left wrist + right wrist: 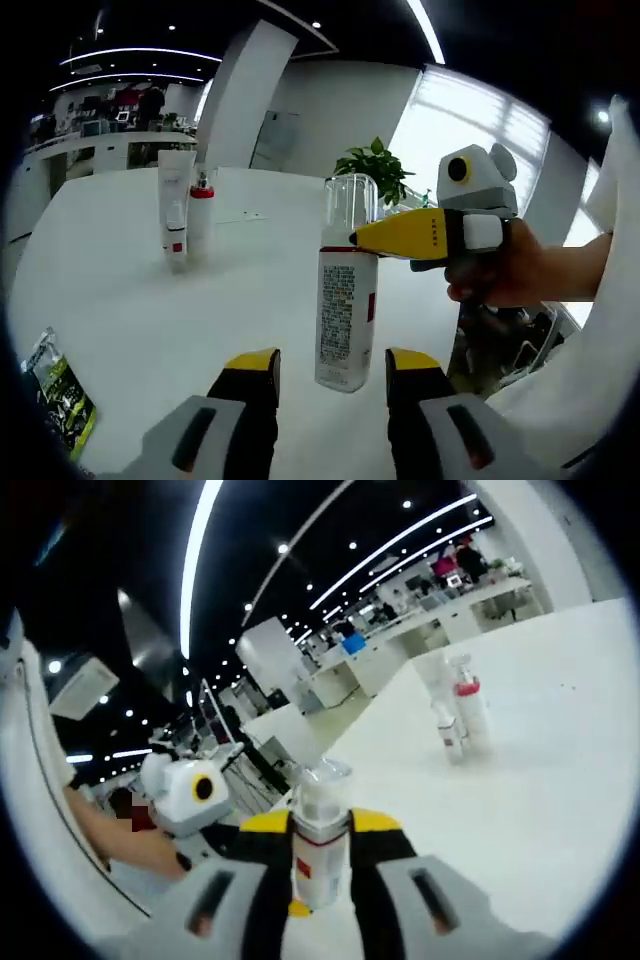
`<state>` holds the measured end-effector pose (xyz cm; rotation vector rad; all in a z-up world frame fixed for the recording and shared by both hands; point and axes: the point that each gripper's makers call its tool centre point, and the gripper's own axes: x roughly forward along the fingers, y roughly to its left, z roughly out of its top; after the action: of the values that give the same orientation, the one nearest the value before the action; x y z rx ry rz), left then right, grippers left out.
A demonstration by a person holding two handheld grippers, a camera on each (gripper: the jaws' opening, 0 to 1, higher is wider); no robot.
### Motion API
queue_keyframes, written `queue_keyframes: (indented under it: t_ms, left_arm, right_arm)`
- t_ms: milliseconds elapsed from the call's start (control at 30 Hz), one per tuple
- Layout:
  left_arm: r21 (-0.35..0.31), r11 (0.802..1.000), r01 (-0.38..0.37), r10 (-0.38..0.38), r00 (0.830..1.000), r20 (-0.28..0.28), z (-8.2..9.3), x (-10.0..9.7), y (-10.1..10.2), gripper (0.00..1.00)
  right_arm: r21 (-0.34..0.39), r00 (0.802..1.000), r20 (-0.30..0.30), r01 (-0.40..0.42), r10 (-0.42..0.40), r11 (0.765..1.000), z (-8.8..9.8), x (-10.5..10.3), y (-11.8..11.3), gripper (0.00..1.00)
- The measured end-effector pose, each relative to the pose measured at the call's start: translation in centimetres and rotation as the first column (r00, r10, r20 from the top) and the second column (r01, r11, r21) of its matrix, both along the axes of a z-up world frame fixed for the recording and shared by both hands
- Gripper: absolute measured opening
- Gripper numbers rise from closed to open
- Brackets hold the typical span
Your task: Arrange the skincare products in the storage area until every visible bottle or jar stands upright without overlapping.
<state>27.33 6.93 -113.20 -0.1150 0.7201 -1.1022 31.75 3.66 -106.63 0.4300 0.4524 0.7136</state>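
Left gripper [332, 372]: yellow-tipped jaws spread wide before me, flanking the base of the spray bottle without touching it.
Packet [62, 393]: green, lying flat at the white table's [130, 310] near left edge.
Tube [176, 205] and red-collared bottle [201, 212]: upright, just beside each other, far left on the table.
Spray bottle [345, 290]: upright near the table's right edge, clear cap on top.
Right gripper [320, 835]: I see it pinching the bottle's neck from the right, a hand [505, 270] holding it.

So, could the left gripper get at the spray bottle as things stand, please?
Probably yes: the left gripper is open, with the spray bottle standing upright just ahead between its jaws, though the right gripper grips the bottle's neck.
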Motion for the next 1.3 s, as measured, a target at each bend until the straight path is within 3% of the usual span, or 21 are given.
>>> queue_keyframes:
  t_ms: [100, 233, 433, 633, 800, 933, 1000, 1100, 1200, 1300]
  left_arm:
    - [0.053, 0.999, 0.009, -0.009, 1.0, -0.013, -1.1, -0.7, 1.7, 0.48]
    - [0.067, 0.997, -0.027, 0.03, 0.999, -0.044, -2.1, -1.0, 3.6, 0.51]
    - [0.076, 0.99, -0.115, 0.118, 0.992, -0.037, -3.5, -0.2, 5.7, 0.52]
    - [0.07, 0.985, -0.157, 0.162, 0.984, -0.07, -2.2, -1.1, 6.5, 0.52]
    - [0.103, 0.983, -0.15, 0.158, 0.985, -0.075, -3.1, -1.3, 7.0, 0.52]
    - [0.092, 0.98, -0.177, 0.183, 0.981, -0.058, -3.4, -0.8, 7.8, 0.52]
    - [0.086, 0.978, -0.192, 0.196, 0.979, -0.051, -3.5, -0.5, 8.2, 0.52]
    - [0.129, 0.972, -0.198, 0.205, 0.978, -0.046, -3.7, -0.8, 9.2, 0.52]
    - [0.116, 0.971, -0.211, 0.218, 0.975, -0.048, -2.9, -0.9, 9.8, 0.52]
    - [0.123, 0.968, -0.218, 0.225, 0.973, -0.043, -3.2, -0.8, 10.4, 0.51]
  right_arm:
    - [-0.1, 0.999, 0.013, -0.04, 0.041, 0.994, -1.5, 1.6, -0.3, 0.19]
    - [-0.147, 0.999, 0.036, -0.01, 0.015, 0.989, -3.2, 4.4, -1.1, 0.19]
    - [-0.229, 0.994, 0.111, 0.028, -0.003, 0.973, -4.8, 8.8, -2.3, 0.19]
    - [-0.256, 0.992, 0.121, 0.064, -0.033, 0.965, -4.7, 10.9, -2.8, 0.19]
    - [-0.306, 0.992, 0.12, 0.079, -0.044, 0.949, -7.2, 13.2, -3.7, 0.19]
    - [-0.327, 0.987, 0.145, 0.114, -0.069, 0.938, -8.5, 15.3, -4.4, 0.19]
    - [-0.366, 0.981, 0.172, 0.148, -0.089, 0.919, -8.9, 16.2, -5.0, 0.19]
    - [-0.368, 0.978, 0.181, 0.165, -0.103, 0.915, -9.0, 16.7, -5.0, 0.19]
    - [-0.401, 0.977, 0.197, 0.159, -0.085, 0.902, -9.5, 17.1, -5.0, 0.19]
    - [-0.43, 0.973, 0.221, 0.152, -0.059, 0.89, -10.1, 17.5, -4.8, 0.19]
